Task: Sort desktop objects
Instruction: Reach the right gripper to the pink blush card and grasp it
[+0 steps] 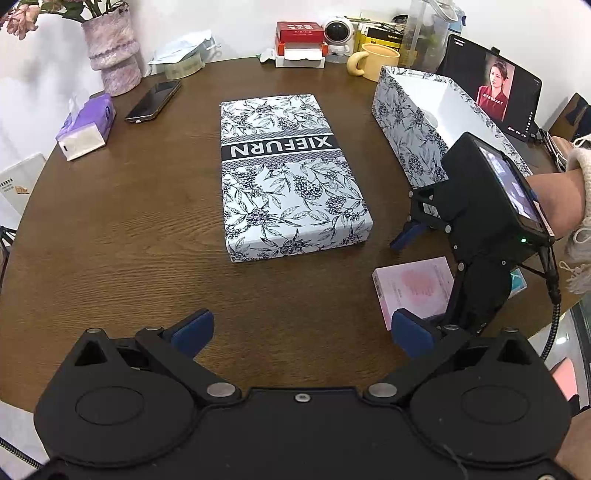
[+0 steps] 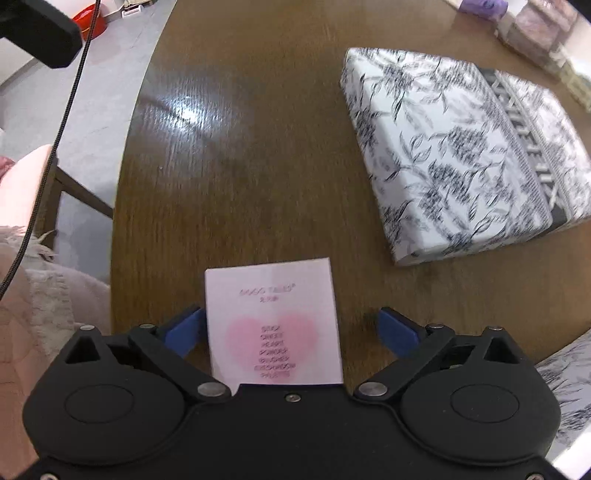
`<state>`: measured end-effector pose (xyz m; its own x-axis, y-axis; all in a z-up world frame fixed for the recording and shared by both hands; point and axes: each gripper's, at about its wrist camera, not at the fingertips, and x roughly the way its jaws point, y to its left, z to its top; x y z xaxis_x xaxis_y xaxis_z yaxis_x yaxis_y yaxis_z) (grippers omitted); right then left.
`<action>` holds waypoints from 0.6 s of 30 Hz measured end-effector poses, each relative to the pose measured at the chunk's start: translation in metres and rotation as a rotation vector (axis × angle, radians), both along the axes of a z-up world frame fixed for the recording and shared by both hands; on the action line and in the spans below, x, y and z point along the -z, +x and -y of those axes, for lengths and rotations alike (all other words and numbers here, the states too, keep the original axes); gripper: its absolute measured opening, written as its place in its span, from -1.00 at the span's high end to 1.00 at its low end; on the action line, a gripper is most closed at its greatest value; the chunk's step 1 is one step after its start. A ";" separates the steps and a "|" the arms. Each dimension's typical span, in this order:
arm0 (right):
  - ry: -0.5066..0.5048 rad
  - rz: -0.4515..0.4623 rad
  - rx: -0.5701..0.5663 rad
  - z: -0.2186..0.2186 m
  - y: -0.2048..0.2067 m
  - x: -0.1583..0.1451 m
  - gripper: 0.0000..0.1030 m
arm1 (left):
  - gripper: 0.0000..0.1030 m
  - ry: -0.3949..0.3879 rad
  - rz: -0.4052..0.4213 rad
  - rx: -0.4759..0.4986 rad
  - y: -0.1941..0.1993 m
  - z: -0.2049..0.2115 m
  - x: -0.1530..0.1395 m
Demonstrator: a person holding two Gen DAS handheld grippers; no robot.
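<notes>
A: Two grippers are in our hands above a round wooden table (image 1: 129,229). What lies around them?

B: In the middle of the table lies a floral box lid (image 1: 288,173), flat, printed side up. By the right edge stands the open floral box (image 1: 410,136), white inside. Along the far edge we see a vase (image 1: 112,51), a phone (image 1: 153,100), a purple tissue pack (image 1: 86,127), a red box (image 1: 300,31), a yellow mug (image 1: 375,61) and a tablet (image 1: 491,88) with its screen lit.

A: Where is the thing to sort?

B: A small pink-and-white box (image 2: 273,321) lies flat at the near right edge of the table. In the right wrist view it sits between the fingers of the right gripper (image 2: 291,332), nearer the left finger; whether that finger touches it we cannot tell. The view is blurred.

A: Which way does it point?

B: Its long axis runs along the gripper's fingers, toward the middle of the table. The pink heart faces up.

A: And the tongs?

B: The right ones are spread wide, wider than the small box, and pinch nothing. The left gripper (image 1: 301,334) is spread wide too, over bare wood at the near edge. Between the small box and the open box, only the right gripper itself blocks the way.
</notes>
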<state>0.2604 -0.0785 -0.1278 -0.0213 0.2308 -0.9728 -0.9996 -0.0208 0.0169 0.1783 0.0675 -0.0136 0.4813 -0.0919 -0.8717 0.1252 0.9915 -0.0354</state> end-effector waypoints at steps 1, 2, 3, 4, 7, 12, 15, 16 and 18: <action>-0.005 0.000 -0.012 0.001 -0.001 0.000 -0.94 | -1.00 -0.001 -0.001 -0.002 0.001 0.000 0.000; -0.011 0.000 -0.025 0.003 -0.002 -0.001 -0.94 | -1.00 -0.003 -0.002 -0.003 0.002 0.000 0.000; -0.015 0.001 -0.038 0.004 -0.003 -0.001 -0.93 | -1.00 -0.005 -0.005 -0.007 0.003 -0.001 0.001; -0.019 0.001 -0.051 0.005 -0.004 -0.002 -0.92 | -1.00 -0.007 -0.008 -0.010 0.004 -0.001 0.002; -0.034 0.002 -0.072 0.008 -0.004 -0.003 -0.87 | -1.00 -0.018 -0.015 -0.022 0.006 -0.003 0.002; -0.035 0.001 -0.084 0.004 0.002 -0.012 -0.35 | -1.00 -0.013 -0.008 -0.011 0.009 -0.002 0.000; -0.040 -0.001 -0.087 0.006 0.005 -0.013 -0.35 | -1.00 -0.013 -0.004 -0.007 0.010 -0.001 -0.001; -0.039 0.001 -0.090 0.007 0.005 -0.013 -0.34 | -1.00 -0.015 -0.002 -0.007 0.011 -0.001 -0.001; -0.033 0.000 -0.091 0.009 0.006 -0.014 -0.34 | -1.00 -0.014 0.000 -0.005 0.011 0.000 -0.003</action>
